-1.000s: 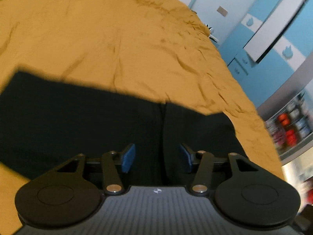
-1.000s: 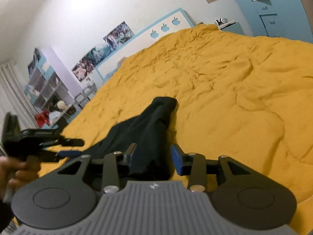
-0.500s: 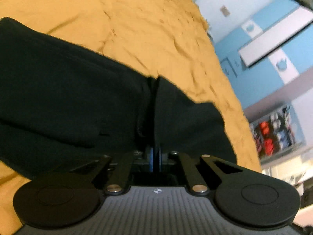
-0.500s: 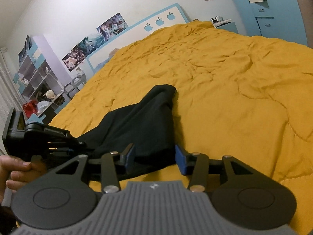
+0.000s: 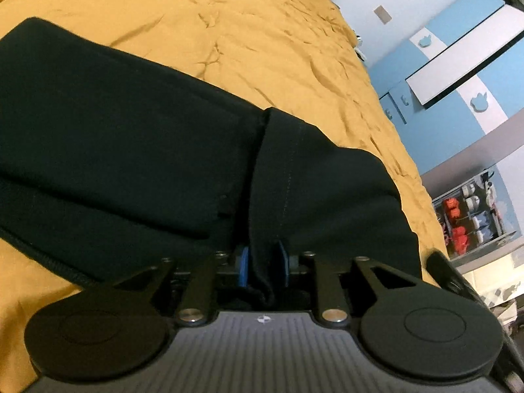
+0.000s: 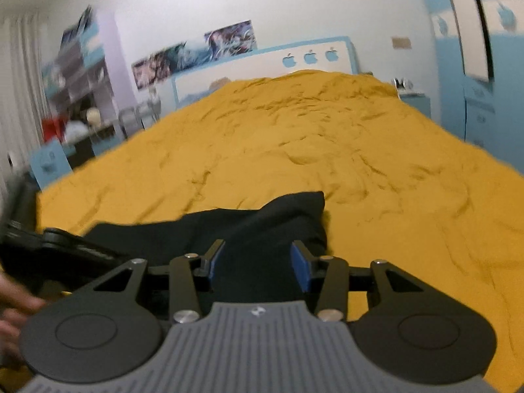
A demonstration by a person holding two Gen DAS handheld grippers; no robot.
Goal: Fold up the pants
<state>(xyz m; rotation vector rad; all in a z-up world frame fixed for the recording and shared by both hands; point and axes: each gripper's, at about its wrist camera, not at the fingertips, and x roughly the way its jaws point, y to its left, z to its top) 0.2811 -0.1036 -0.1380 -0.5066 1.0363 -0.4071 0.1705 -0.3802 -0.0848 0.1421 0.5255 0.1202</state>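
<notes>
Left gripper is clamped on a bunched fold at the near edge of the black fabric pants, blue pads pressed into the cloth. Right gripper has its jaws apart, straddling the same garment's near edge without pinching it. The pants lie on the mustard-yellow quilted bed, their long axis running away to the left of the left gripper's view. For the next fold, the right gripper probably needs to close first.
</notes>
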